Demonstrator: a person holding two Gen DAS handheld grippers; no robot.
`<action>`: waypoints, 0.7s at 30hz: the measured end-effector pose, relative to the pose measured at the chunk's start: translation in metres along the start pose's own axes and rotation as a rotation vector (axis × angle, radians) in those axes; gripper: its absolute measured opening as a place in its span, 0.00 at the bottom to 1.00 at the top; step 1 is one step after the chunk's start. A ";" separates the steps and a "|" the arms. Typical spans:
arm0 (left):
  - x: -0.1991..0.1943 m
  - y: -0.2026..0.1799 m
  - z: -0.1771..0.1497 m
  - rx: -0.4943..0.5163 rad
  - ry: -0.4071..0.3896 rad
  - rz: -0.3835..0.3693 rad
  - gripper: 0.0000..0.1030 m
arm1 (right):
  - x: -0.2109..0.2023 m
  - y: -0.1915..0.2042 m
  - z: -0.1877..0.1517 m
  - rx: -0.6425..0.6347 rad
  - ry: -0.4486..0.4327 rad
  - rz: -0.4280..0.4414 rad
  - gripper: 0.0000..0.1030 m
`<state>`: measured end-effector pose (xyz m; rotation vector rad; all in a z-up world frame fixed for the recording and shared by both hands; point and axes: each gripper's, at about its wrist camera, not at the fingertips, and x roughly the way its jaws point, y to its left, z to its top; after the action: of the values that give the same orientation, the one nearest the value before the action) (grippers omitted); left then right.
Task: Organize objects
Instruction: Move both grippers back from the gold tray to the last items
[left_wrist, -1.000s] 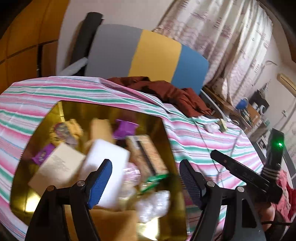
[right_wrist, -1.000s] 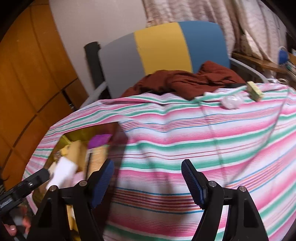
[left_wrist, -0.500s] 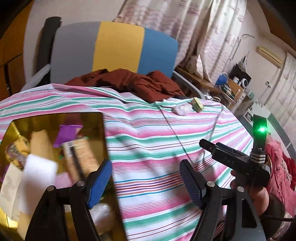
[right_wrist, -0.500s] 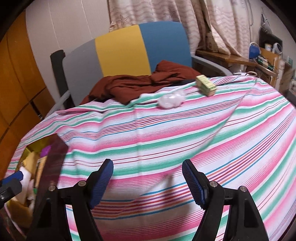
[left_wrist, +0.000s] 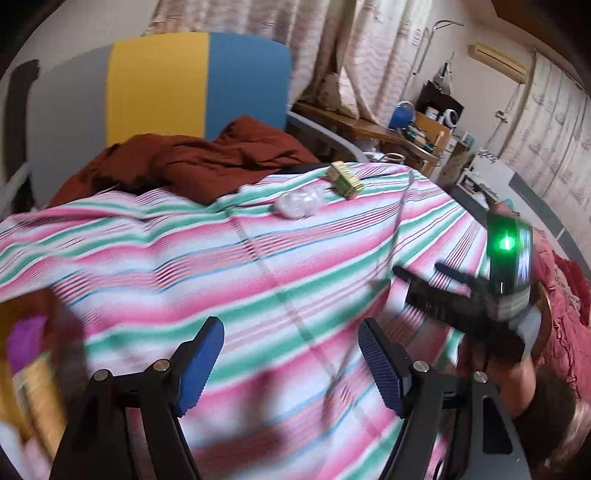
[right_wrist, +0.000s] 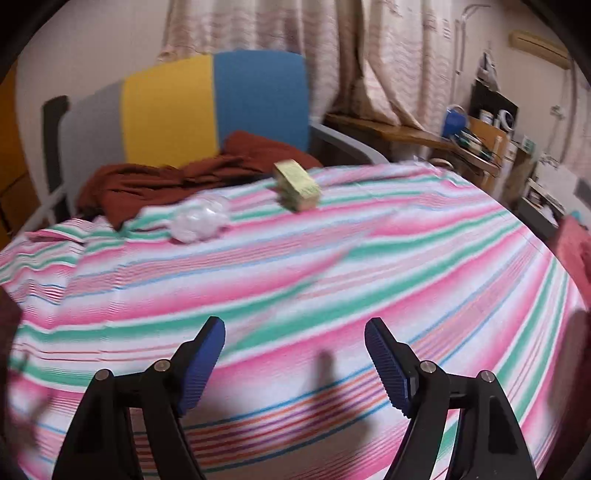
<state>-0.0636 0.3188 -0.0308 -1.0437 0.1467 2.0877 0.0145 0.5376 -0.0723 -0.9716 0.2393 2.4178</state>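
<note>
A small yellow-green box (right_wrist: 297, 184) and a crumpled clear plastic wrapper (right_wrist: 199, 222) lie at the far side of the striped tablecloth (right_wrist: 332, 266). Both show in the left wrist view too, the box (left_wrist: 345, 180) right of the wrapper (left_wrist: 299, 202). My right gripper (right_wrist: 294, 363) is open and empty, well short of them. My left gripper (left_wrist: 291, 363) is open and empty over the cloth. The golden box (left_wrist: 26, 354) with several packed items is at the left edge of the left wrist view. The right gripper's body (left_wrist: 491, 291) shows there with a green light.
A grey, yellow and blue chair (right_wrist: 207, 107) stands behind the table with a dark red cloth (right_wrist: 177, 181) draped onto the table's far edge. A cluttered wooden shelf (right_wrist: 443, 144) and curtains are at the back right.
Both grippers have swung right, away from the golden box and toward the far side of the table. The small box and wrapper now look closer. Both stay open.
</note>
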 end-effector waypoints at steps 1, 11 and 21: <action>0.012 -0.003 0.007 0.001 0.004 0.001 0.74 | 0.004 -0.003 -0.003 0.014 0.014 0.002 0.76; 0.101 -0.011 0.067 -0.007 0.001 0.034 0.80 | 0.008 -0.016 -0.012 0.097 0.004 -0.025 0.76; 0.171 -0.028 0.114 0.161 0.004 0.160 0.82 | 0.021 -0.024 -0.017 0.145 0.040 -0.039 0.76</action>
<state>-0.1776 0.4871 -0.0732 -0.9661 0.4054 2.1761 0.0242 0.5602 -0.0981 -0.9510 0.4008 2.3114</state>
